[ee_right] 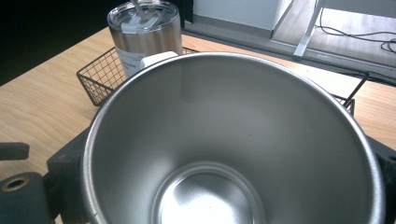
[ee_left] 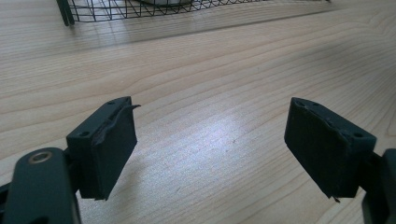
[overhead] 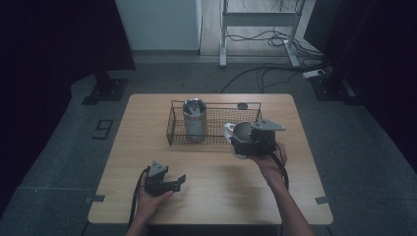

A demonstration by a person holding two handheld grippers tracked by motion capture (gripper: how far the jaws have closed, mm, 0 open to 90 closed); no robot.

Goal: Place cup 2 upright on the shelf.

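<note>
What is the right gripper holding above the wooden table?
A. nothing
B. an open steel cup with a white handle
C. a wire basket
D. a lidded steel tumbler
B: the right gripper is closed around an open steel cup with a white handle, while the lidded steel tumbler stands in the wire basket.

High view looks down over table point(overhead: 206, 167), tool views sit close — all share wire basket point(overhead: 214, 140).

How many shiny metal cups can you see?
2. A tall lidded tumbler stands inside the wire basket at its left end. An open mug is held in the right tongs at the basket's right end. None seem hidden.
</note>
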